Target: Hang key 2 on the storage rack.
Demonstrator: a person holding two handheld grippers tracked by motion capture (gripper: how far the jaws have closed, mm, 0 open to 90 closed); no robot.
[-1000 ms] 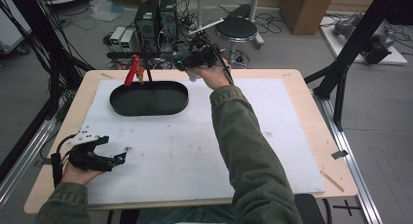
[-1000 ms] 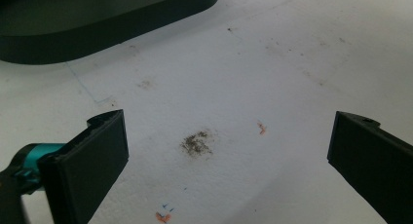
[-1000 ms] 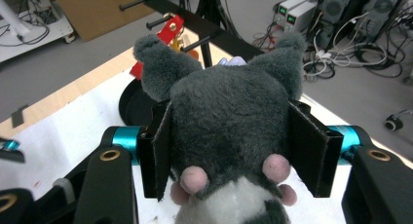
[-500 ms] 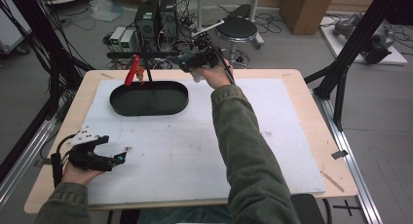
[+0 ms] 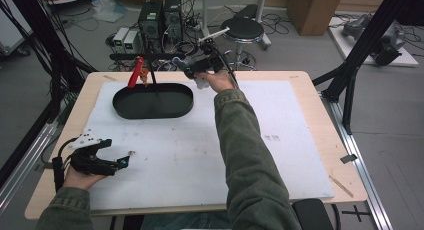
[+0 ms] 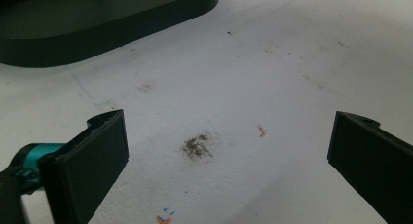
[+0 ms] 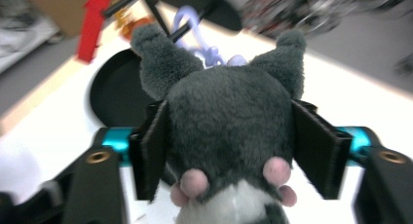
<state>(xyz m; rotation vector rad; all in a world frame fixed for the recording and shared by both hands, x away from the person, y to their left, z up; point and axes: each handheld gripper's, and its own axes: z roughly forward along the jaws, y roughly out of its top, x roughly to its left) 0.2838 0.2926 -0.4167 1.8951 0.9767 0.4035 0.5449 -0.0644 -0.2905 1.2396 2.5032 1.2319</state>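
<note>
Your right hand-held gripper (image 7: 229, 151) clamps the grey plush toy (image 7: 229, 131) near the black tray (image 5: 153, 101), left hand-held gripper (image 6: 229, 151) gaping idle; judge the hang onto the rack rod (image 5: 145, 55) next

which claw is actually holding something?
The right claw, shut on the grey plush toy beside the black oval tray; the left claw is open.

The right tool (image 5: 196, 70) hangs beyond the black tray (image 5: 153, 101); the left tool (image 5: 107, 157) rests on the white mat (image 5: 210, 155).
</note>
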